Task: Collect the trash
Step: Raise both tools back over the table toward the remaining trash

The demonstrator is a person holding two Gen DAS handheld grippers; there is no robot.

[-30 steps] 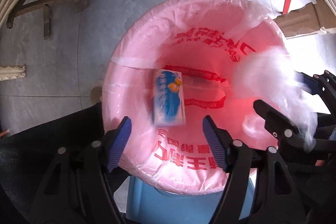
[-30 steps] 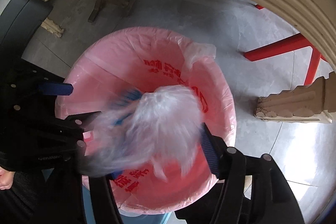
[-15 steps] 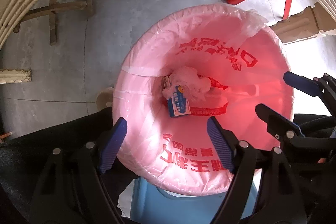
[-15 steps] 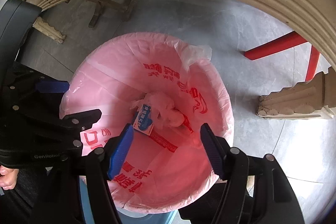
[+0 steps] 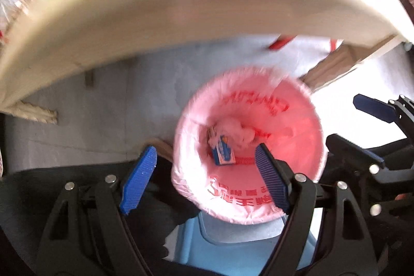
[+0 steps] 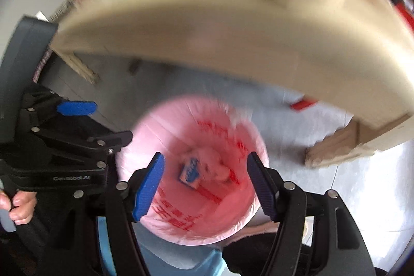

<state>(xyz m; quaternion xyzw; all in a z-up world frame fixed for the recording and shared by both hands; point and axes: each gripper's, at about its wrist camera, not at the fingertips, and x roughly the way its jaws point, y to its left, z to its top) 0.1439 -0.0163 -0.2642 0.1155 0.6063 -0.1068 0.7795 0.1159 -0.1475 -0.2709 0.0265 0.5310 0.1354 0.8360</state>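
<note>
Blue-and-white carton [image 5: 223,153] lies tilted at the bottom of the pink-lined bin [image 5: 314,126], crumpled clear plastic [image 5: 236,132] touching it.

Both wrist views down into bin [image 5: 297,208] [image 6: 181,232]

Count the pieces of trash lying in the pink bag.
2: a small blue box at the bottom of the pink bag, and a crumpled clear plastic wad touching it just behind. More could be hidden underneath.
</note>
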